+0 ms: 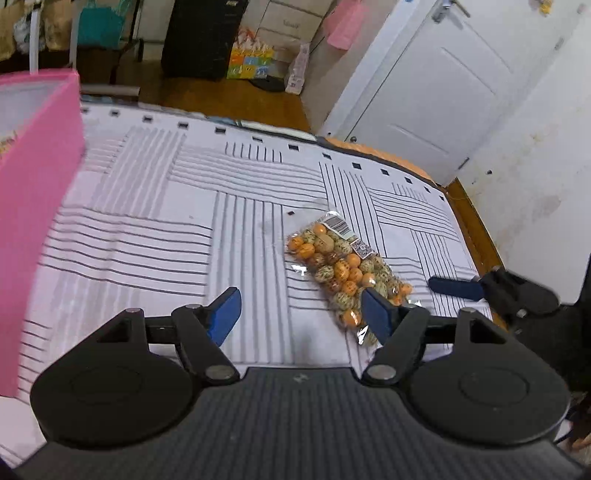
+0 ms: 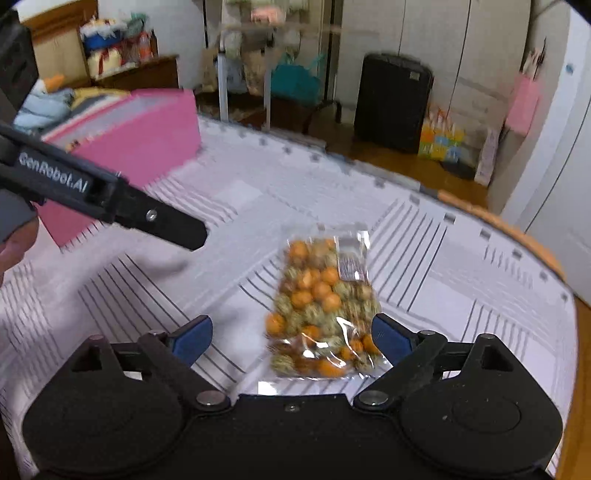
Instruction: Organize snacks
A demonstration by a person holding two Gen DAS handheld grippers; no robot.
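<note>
— Home, surely?
— Looks lived-in: wooden floor, white panelled door, black suitcase parked by pale wardrobe doors.
— Bedroom, then?
— Hard to say. Striped cloth spread over a wide surface, pink storage box on it, gift bags on the floor, heaped bedding off to one side.

Room's pretty cluttered behind the bench, which has a white cloth with grey stripe blocks on it. There's a black suitcase standing on the wood floor, and just beside it a colourful paper gift bag. A teal bag sits further back, bit blurry. White panelled door on the right, with a pink bag hanging near it.
</note>
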